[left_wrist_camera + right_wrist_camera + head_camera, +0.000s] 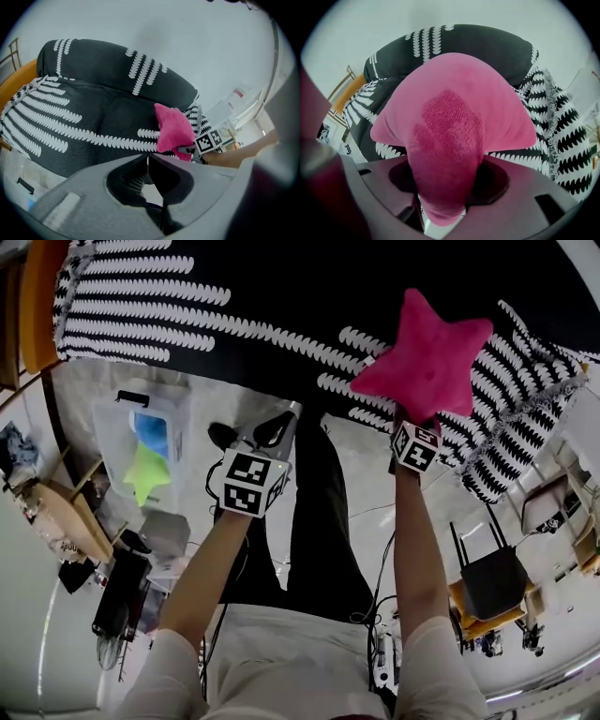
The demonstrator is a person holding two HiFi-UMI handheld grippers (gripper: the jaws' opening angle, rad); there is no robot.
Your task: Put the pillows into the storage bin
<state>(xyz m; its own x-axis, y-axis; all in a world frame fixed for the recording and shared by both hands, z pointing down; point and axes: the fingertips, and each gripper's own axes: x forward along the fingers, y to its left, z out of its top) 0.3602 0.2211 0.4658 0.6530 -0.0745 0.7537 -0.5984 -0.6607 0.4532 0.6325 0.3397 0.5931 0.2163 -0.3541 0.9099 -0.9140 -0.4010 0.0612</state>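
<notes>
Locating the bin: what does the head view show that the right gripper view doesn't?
Head view only: a clear plastic storage bin holding a blue plush pillow and a yellow-green star-shaped plush pillow. Right gripper view only: the right gripper, tongs pinching one arm of the pink star-shaped plush pillow. Both: that pillow and the black sofa with white patterning.

No legible text, labels or numbers, only square-pattern markers on left cube [254, 482], right cube [416, 446]

pink star pillow [427, 348] — plush, upright, lower arm pinched in right gripper [415, 420], 1 o'clock | storage bin [109, 435] — clear, 9 o'clock, holds blue pillow [152, 432], green star pillow [148, 472]
</notes>
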